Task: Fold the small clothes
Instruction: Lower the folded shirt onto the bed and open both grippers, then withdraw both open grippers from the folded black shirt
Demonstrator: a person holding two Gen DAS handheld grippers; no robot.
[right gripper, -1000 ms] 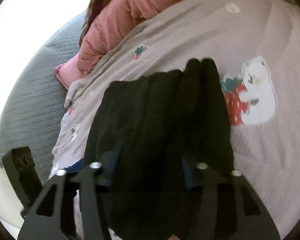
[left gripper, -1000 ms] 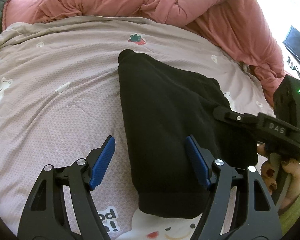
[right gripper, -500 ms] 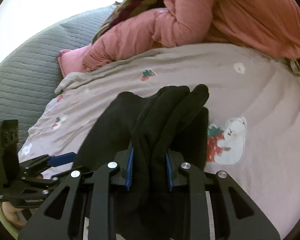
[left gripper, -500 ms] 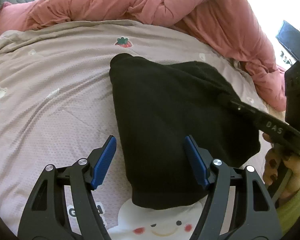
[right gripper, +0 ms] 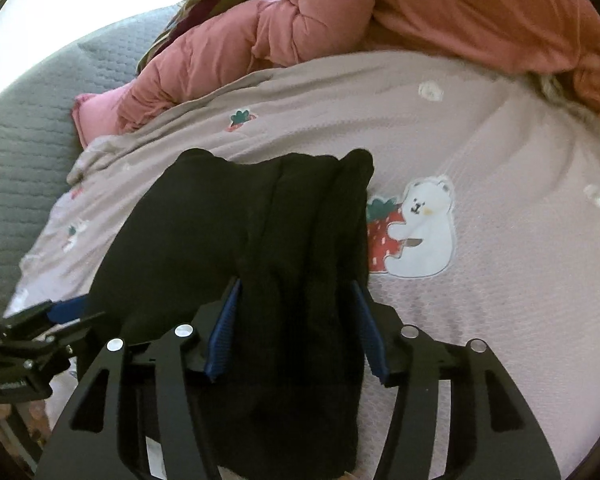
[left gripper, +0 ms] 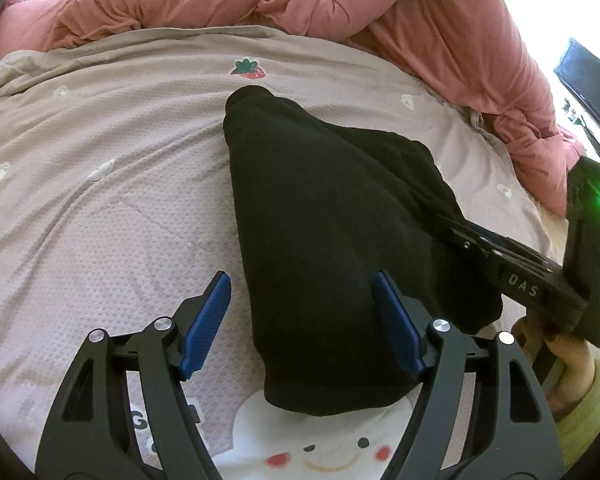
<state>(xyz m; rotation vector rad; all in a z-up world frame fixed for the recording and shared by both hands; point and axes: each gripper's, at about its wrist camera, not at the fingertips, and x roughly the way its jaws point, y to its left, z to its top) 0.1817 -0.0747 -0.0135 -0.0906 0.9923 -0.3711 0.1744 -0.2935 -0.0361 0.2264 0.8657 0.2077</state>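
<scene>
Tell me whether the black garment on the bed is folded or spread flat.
Folded: the black garment lies doubled over on the bedsheet, stacked layer edges showing at its far end between the right gripper's opening jaws.

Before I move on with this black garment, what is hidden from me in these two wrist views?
- Black garment: its near end is cut off by the bottom edge in the right wrist view.
- Right gripper: jaws opening, cloth between them; dark fabric hides whether the pads still touch.
- Garment type: folded, not readable in either view.
- Left gripper: open over the garment's edge; contact cannot be told.
</scene>
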